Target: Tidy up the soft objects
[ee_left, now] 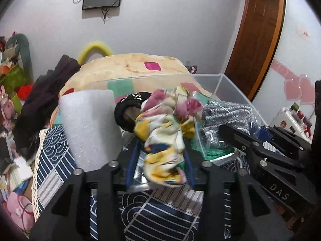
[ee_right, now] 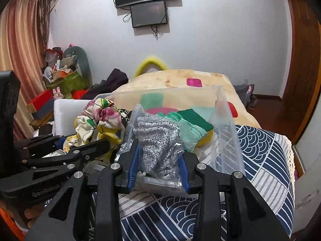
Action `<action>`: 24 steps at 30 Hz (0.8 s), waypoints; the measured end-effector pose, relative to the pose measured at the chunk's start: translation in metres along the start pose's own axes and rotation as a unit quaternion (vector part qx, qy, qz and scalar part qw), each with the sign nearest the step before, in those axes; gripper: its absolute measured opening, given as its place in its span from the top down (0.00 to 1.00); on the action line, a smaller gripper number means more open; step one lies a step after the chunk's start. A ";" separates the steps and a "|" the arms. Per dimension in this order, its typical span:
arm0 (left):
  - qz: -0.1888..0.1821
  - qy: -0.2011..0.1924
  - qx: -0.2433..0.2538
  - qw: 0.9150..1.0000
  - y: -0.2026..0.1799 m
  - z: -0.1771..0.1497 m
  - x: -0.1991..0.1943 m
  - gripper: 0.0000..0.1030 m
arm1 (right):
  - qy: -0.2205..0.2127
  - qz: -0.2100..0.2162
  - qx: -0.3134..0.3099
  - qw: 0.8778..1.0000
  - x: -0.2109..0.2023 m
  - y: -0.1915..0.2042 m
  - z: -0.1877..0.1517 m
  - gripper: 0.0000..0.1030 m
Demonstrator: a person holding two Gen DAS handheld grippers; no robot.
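Observation:
My left gripper (ee_left: 160,160) is shut on a floral cloth (ee_left: 166,132) of white, yellow and pink, held over the front of a clear plastic bin (ee_left: 226,84). My right gripper (ee_right: 158,166) is shut on a clear bag with a grey knit item (ee_right: 156,140) inside, at the bin's front right. The floral cloth (ee_right: 96,118) and left gripper (ee_right: 60,150) show at left in the right wrist view. The right gripper (ee_left: 260,138) shows at right in the left wrist view. A black band (ee_left: 128,108) and green sponges (ee_right: 192,118) lie in the bin.
A white foam block (ee_left: 90,126) stands at the bin's left. The bin rests on a blue and white patterned cloth (ee_right: 264,156). Behind it is a bed with a beige blanket (ee_left: 128,64) and dark clothes (ee_left: 46,98). Clutter fills the left corner (ee_right: 60,74).

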State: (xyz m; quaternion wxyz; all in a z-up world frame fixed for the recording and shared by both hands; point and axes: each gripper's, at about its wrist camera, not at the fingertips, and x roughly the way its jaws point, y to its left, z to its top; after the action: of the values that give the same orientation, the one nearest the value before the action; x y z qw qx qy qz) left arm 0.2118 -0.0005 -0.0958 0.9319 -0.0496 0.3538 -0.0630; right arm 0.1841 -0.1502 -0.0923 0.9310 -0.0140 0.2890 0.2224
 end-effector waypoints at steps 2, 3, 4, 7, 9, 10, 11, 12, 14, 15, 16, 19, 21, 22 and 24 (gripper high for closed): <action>-0.008 -0.001 -0.012 1.000 0.003 -0.003 -0.005 0.55 | -0.003 0.009 0.008 1.000 -0.006 -0.003 0.002 0.64; -0.015 -0.002 -0.016 1.000 0.005 -0.003 -0.008 0.55 | -0.007 0.011 0.012 1.000 -0.008 -0.005 0.003 0.63; -0.019 -0.003 -0.018 1.000 0.006 -0.004 -0.011 0.55 | -0.012 0.012 0.015 1.000 -0.012 -0.006 0.004 0.62; -0.011 -0.019 -0.010 1.000 0.003 -0.004 -0.024 0.55 | -0.027 0.010 0.017 0.999 -0.026 -0.007 0.006 0.62; -0.007 -0.038 -0.002 0.999 -0.002 -0.005 -0.038 0.53 | -0.042 0.014 0.019 0.999 -0.041 -0.007 0.007 0.62; -0.008 -0.045 0.001 0.999 -0.004 -0.004 -0.044 0.52 | -0.047 0.016 0.020 0.999 -0.044 -0.006 0.007 0.62; -0.010 -0.055 0.004 0.998 -0.006 -0.004 -0.052 0.49 | -0.055 0.019 0.023 0.998 -0.052 -0.005 0.007 0.62; -0.011 -0.062 0.008 0.998 -0.007 -0.004 -0.058 0.48 | -0.062 0.022 0.025 0.998 -0.057 -0.004 0.007 0.61; -0.008 -0.082 0.014 0.996 -0.011 -0.004 -0.074 0.46 | -0.078 0.027 0.025 0.996 -0.071 -0.001 0.006 0.59; -0.006 -0.094 0.017 0.995 -0.013 -0.004 -0.082 0.42 | -0.085 0.028 0.024 0.996 -0.076 0.001 0.007 0.59; -0.006 -0.101 0.019 0.995 -0.015 -0.004 -0.088 0.41 | -0.094 0.029 0.023 0.995 -0.082 0.004 0.007 0.58; 0.000 -0.130 0.033 0.991 -0.021 -0.006 -0.110 0.33 | -0.123 0.032 0.019 0.992 -0.101 0.009 0.007 0.55; 0.014 -0.153 0.039 0.987 -0.024 -0.010 -0.126 0.30 | -0.141 0.027 0.015 0.990 -0.114 0.013 0.007 0.51; 0.016 -0.163 0.042 0.986 -0.026 -0.012 -0.135 0.29 | -0.150 0.023 0.013 0.988 -0.120 0.015 0.007 0.48; 0.016 -0.173 0.042 0.984 -0.026 -0.015 -0.145 0.21 | -0.162 0.022 0.008 0.987 -0.128 0.019 0.004 0.42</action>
State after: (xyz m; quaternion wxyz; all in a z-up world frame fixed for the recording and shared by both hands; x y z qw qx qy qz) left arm 0.0920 -0.0046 -0.0083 0.9811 -0.0152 0.1855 -0.0531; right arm 0.0844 -0.1847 -0.0169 0.9605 0.0359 0.1365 0.2398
